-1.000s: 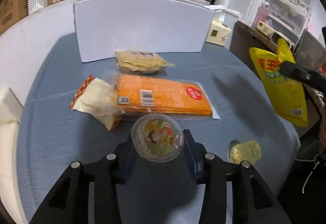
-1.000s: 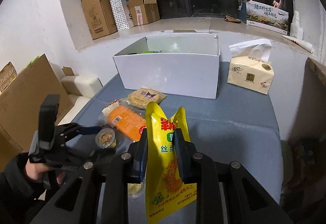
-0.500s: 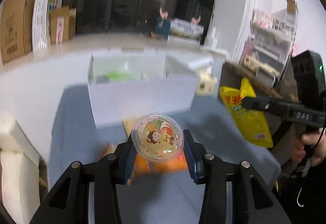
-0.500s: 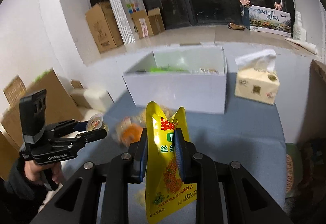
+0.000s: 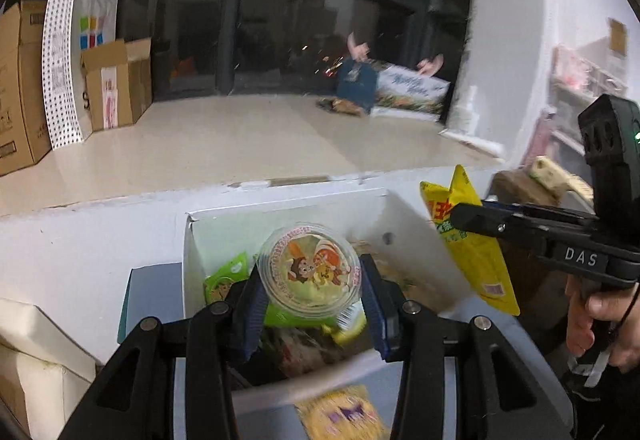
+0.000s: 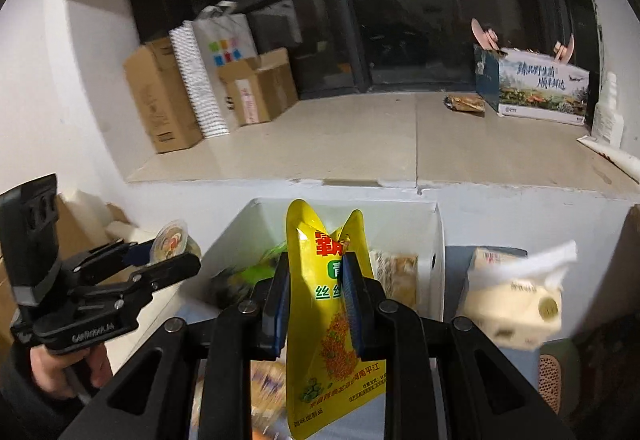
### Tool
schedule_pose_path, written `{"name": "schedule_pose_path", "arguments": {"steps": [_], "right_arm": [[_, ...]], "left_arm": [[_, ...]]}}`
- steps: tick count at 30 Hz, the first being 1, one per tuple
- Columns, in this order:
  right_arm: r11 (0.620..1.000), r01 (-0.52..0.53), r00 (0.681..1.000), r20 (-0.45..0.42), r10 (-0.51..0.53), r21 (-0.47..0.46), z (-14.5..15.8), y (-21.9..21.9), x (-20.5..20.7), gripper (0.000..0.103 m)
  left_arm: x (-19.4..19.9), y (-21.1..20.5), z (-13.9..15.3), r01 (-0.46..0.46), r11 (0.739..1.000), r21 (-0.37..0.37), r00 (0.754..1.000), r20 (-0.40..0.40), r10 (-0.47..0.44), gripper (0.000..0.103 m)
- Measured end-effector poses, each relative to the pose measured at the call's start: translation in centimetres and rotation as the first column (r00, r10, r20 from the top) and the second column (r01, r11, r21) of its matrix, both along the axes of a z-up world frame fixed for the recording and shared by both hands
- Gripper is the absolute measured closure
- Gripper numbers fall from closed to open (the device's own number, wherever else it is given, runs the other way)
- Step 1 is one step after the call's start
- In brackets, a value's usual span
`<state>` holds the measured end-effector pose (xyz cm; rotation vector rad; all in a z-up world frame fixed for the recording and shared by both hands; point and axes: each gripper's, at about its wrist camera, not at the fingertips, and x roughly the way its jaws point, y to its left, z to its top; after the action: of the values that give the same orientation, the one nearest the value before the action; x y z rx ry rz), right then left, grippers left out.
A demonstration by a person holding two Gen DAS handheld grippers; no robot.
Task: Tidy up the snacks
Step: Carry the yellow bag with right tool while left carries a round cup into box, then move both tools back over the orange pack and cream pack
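Left wrist: jelly cup (image 5: 309, 272) between closed jaws.

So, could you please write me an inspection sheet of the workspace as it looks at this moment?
Surface: blue-grey table, mostly hidden.
Job's things: white box open, already holding snack packets; jelly cup held above it; yellow pouch hanging upright over it; a blurred yellow packet on the table before the box.
Clutter: tissue box right of the box.
Grippers: left gripper shut on the cup; right gripper shut on the pouch.
Cables: nothing seen.
Surroundings: cardboard boxes on a ledge, dark window.
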<state>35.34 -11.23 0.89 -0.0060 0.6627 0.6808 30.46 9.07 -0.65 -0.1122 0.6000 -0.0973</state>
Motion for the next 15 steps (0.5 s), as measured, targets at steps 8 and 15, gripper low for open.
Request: {"name": "schedule_pose_path", "arguments": {"steps": [8, 15], "right_arm": [[0.997, 0.079, 0.994, -0.073, -0.079, -0.002, -2.9, 1.2, 4.9, 0.000], [0.997, 0.069, 0.997, -0.042, -0.070, -0.039, -3.1, 1.0, 3.6, 0.000]], "left_arm": [[2.8, 2.8, -3.0, -0.115, 0.993, 0.004, 0.991, -0.076, 0.115, 0.000], [0.9, 3.1, -3.2, -0.112, 0.994, 0.003, 0.992, -0.063, 0.112, 0.000]]}}
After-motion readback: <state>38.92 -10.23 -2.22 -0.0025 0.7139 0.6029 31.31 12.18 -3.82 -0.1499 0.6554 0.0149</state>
